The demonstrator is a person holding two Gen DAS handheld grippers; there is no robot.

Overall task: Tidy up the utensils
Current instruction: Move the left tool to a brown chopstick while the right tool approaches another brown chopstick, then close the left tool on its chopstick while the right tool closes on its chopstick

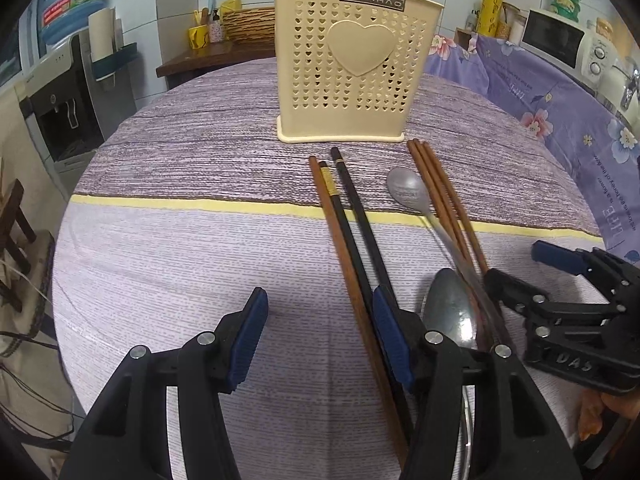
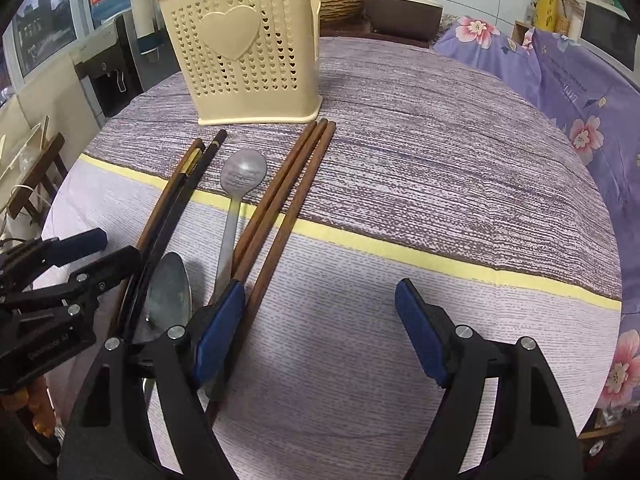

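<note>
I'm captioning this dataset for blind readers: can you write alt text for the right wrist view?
The open right gripper hovers over a purple striped tablecloth, its left finger beside three brown wooden chopsticks. Left of them lie a grey plastic spoon, a metal spoon and dark chopsticks, before a cream perforated utensil holder.

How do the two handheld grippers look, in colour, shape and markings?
Both the left gripper and the right gripper have black plastic frames with silver round pivot screws. Their fingers are flat with ribbed blue pads. Raised lettering marks each gripper's side, only partly readable. No sleeve is visible.
</note>
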